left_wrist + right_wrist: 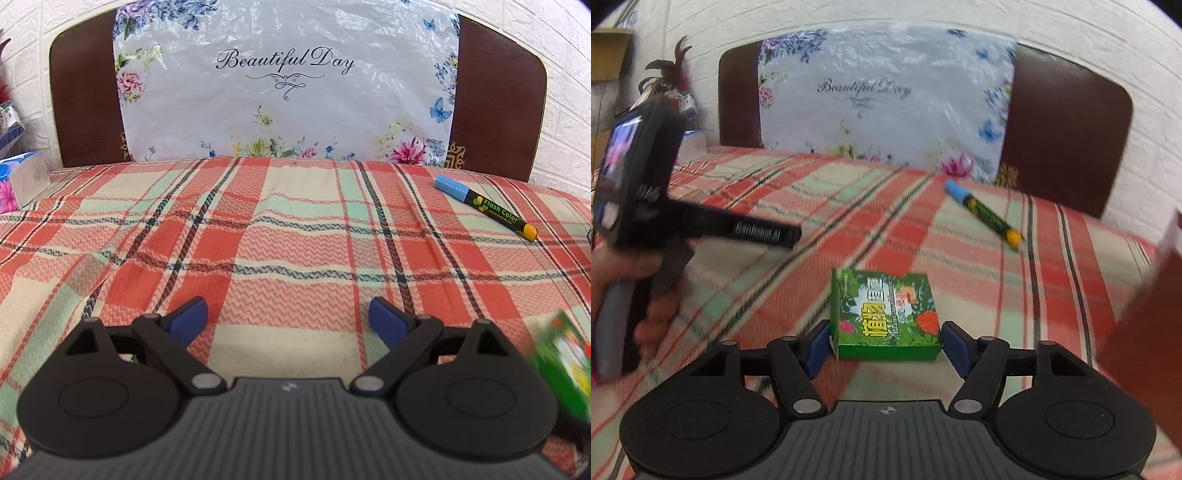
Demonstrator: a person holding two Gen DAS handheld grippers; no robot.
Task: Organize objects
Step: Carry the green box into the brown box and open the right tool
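While the right wrist view is smeared by motion blur, the green box (886, 314) still reads clearly enough: a flat carton with leafy print and yellow lettering, lying on the plaid bedspread (746, 206) between the blue pads of the right claw (884, 349). Those jaws stand wide apart; the left pad looks to be at or against the box's left edge, the right pad stands just clear of the other side, and whether either truly touches cannot be told through the blur. In the left wrist view the same box (561, 365) shows only as a blurred green patch cut off at the right edge.

Further back and to the right lies a marker (984, 214) with a blue cap and orange end, its label unreadable here; the left wrist view gives it sharply (485, 207), reading "Flash Color", well apart from the box.

The left claw (288, 319) hangs wide open over bare plaid with nothing between its pads. From the right camera it appears side-on at the left edge (764, 232), fingertips hidden, held by a hand (631, 295) partly cut off.

A brown shape (1145, 332) at the right edge is too blurred to identify. Behind the bed, a dark headboard (85, 99) carries a floral plastic sheet (288, 92) printed "Beautiful Day".
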